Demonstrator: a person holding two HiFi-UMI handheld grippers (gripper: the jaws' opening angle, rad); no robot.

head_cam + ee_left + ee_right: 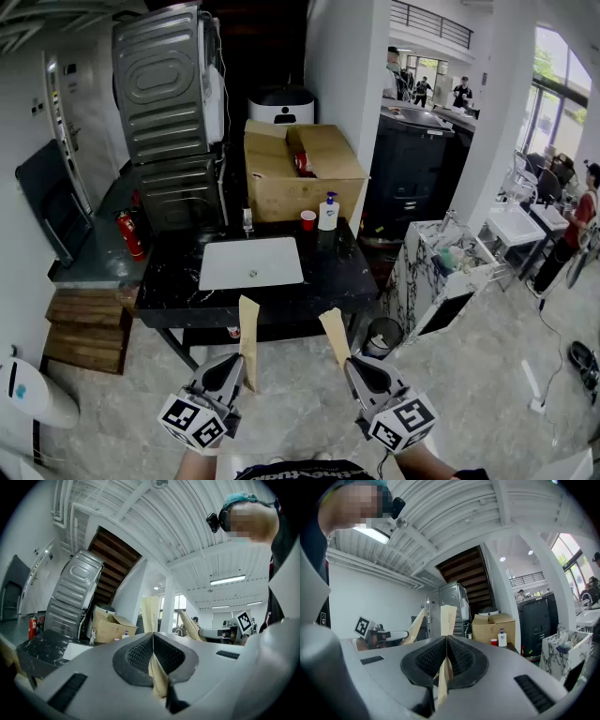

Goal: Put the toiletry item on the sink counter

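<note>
Aiming left tool (248, 305) and right tool (330, 317) forward.

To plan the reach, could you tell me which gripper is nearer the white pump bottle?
Right. The right gripper hangs short of the counter, nearly in line with the pump bottle; the left gripper is off to the left.

No words or numbers are legible; faint print on the card strip (448, 617) in the right tool (446, 641) is too blurred to read.
</note>
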